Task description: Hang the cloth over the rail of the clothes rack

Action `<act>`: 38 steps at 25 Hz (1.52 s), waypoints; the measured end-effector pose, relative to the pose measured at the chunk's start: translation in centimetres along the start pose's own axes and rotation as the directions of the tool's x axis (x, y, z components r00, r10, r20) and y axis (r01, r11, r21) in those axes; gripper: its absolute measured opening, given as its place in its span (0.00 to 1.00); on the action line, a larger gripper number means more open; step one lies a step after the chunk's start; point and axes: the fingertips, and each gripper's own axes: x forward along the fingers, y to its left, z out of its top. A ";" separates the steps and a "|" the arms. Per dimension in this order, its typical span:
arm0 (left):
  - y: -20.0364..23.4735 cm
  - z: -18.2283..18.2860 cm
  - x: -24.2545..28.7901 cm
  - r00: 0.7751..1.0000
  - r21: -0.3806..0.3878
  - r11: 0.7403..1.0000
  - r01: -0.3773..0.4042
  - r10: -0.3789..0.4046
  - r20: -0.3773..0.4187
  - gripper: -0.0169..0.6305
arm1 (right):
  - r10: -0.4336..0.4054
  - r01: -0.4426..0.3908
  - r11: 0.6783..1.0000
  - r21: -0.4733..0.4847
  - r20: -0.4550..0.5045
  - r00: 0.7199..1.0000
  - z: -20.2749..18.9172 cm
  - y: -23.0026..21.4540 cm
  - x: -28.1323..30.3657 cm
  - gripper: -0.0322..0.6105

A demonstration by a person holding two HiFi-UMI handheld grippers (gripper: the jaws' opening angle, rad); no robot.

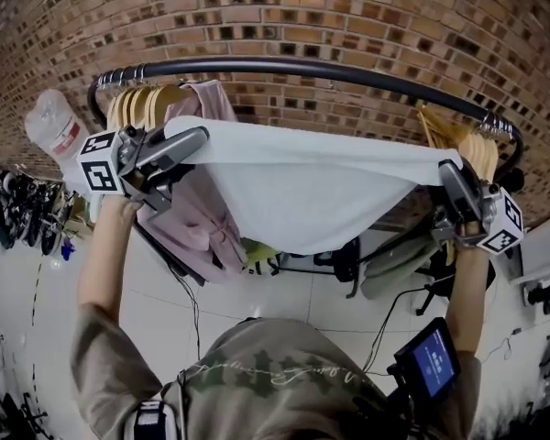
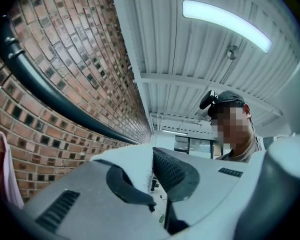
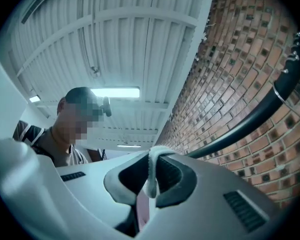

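Head view: my left gripper (image 1: 197, 140) and right gripper (image 1: 451, 177) each hold one upper corner of the white fabric cloth (image 1: 302, 186). The cloth is stretched wide between them, its middle sagging. It hangs in the air below and in front of the black metal rail (image 1: 302, 67) of the clothes rack, apart from it. Pale wooden hangers (image 1: 142, 104) and a pink garment (image 1: 202, 218) occupy the rail's left end, with more hangers at the right end. The middle stretch of rail is bare.

Left gripper view: the fingers are pressed together on a fold of the cloth (image 2: 132, 156), which stands up between the pads. The rail (image 2: 45, 91) runs past above and to the side, with no fabric on it.

Right gripper view: the fingers are likewise clamped on a thin white edge of the cloth (image 3: 152, 159). The rail (image 3: 250, 119) passes to the right, also uncovered.

Finding: grasping and spreading are done, and the cloth is up near rail height. I judge the hanging itself not yet done. What is left is to carry the top edge over the bare middle of the rail, lower it so the fabric drapes on both sides, and let go with both sets of fingers.
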 end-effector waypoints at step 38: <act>2.9 12.1 4.1 0.999 0.097 0.994 -0.051 0.052 -0.007 0.05 | -0.073 0.054 0.991 -0.126 -0.148 0.986 11.3 -4.1 5.8 0.08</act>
